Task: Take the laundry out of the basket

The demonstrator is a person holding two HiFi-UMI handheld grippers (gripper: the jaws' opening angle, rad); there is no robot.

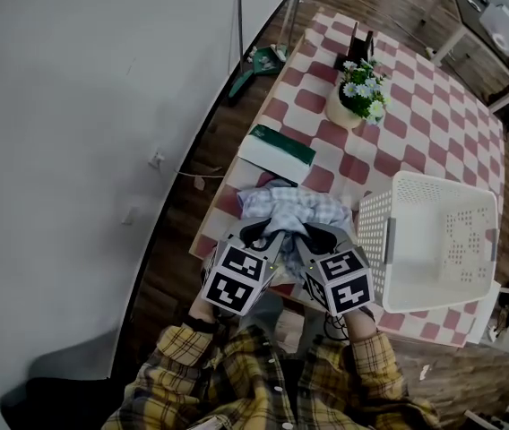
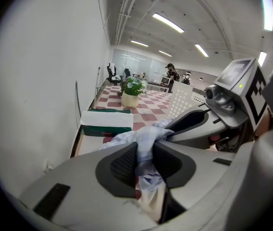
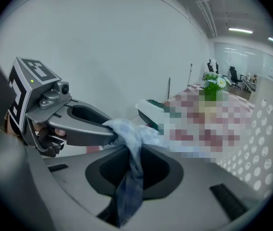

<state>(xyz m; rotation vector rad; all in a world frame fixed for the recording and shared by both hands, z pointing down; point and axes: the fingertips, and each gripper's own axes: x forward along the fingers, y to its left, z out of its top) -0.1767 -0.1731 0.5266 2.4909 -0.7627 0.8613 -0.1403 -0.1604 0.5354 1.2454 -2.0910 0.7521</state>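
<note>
A pale blue checked garment (image 1: pixel 289 207) lies bunched on the checkered table's near left corner, left of the white laundry basket (image 1: pixel 434 238). Both grippers hold it side by side at its near edge. My left gripper (image 1: pixel 271 232) is shut on a fold of the cloth (image 2: pixel 147 143), which hangs down between its jaws. My right gripper (image 1: pixel 308 234) is shut on another fold of the cloth (image 3: pixel 132 150), a strip trailing down behind its pads. The basket's inside looks bare from the head view.
A green and white box (image 1: pixel 277 151) lies beyond the garment near the table's left edge. A potted plant (image 1: pixel 359 95) stands farther back. The red and white tablecloth (image 1: pixel 434 128) covers the table. A white wall (image 1: pixel 84 106) runs along the left.
</note>
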